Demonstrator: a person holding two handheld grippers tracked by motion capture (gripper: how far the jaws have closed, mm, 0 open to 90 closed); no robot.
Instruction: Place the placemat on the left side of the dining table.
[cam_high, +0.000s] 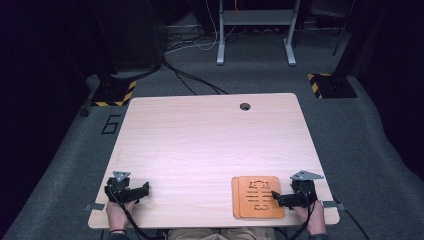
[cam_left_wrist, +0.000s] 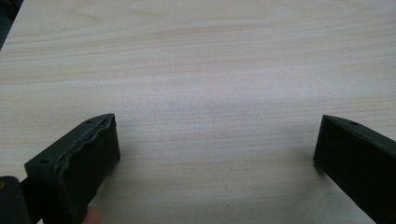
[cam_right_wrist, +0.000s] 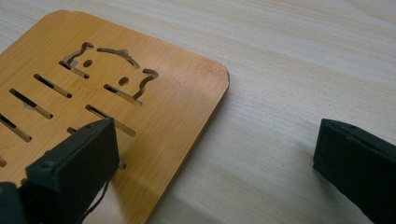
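right claw (cam_high: 281, 198) wide open, one jaw over bamboo trivet stack (cam_high: 257, 197) | left claw (cam_high: 136, 190) wide open, empty | worktop (cam_high: 210, 145) bare around

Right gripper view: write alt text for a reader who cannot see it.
The right gripper hangs open over the edge of a stack of orange bamboo mats with cut-out slots and a cat-like outline. One black finger is above the mat and the other above the bare pale wooden table beside it.
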